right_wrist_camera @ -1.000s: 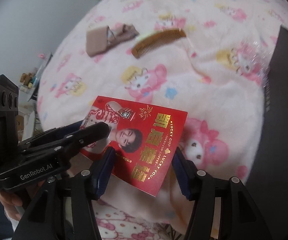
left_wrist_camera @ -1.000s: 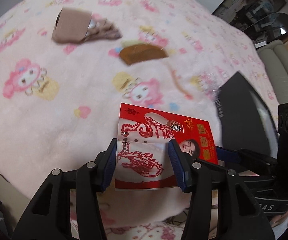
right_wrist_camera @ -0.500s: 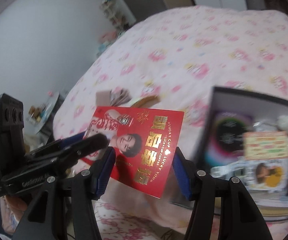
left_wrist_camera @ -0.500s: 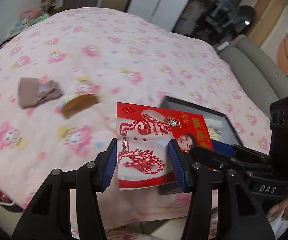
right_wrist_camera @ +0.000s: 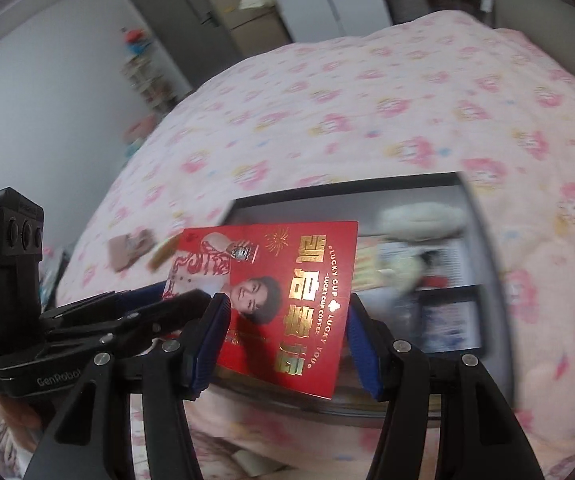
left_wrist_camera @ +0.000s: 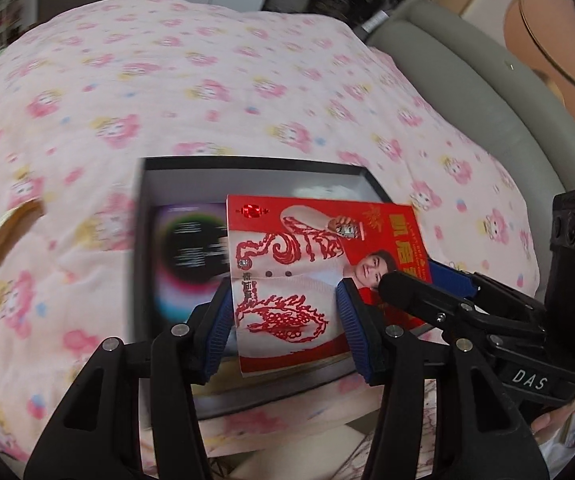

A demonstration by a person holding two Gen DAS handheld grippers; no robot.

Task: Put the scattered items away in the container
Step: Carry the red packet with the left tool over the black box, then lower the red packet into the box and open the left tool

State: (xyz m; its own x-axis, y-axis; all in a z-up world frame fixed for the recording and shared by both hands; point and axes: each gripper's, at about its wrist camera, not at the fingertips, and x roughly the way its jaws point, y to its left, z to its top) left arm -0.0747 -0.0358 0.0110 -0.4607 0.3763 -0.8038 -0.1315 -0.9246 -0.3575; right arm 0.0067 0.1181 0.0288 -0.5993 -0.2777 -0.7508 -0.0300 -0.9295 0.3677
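Observation:
A red printed envelope [left_wrist_camera: 319,256] [right_wrist_camera: 287,292] with a man's portrait and gold characters is held between both grippers above the open black box [left_wrist_camera: 139,216] [right_wrist_camera: 475,208]. My left gripper [left_wrist_camera: 283,320] is shut on the envelope's white-patterned end. My right gripper [right_wrist_camera: 287,332] is shut on the other end. The box holds a dark disc-patterned card [left_wrist_camera: 191,248], a white fluffy thing [right_wrist_camera: 419,216] and several packets. A brown comb [left_wrist_camera: 13,224] and a tan folded pouch [right_wrist_camera: 127,246] lie on the pink blanket to the left of the box.
The pink cartoon-print blanket [left_wrist_camera: 207,80] covers a bed. A grey padded headboard [left_wrist_camera: 467,80] runs along the right. A grey wall and doorway [right_wrist_camera: 191,20] stand behind the bed. The bed's front edge is just below the grippers.
Both grippers have carried the red envelope up and to the right, from over the blanket near the comb to above the open black box. The comb and pouch now lie far left.

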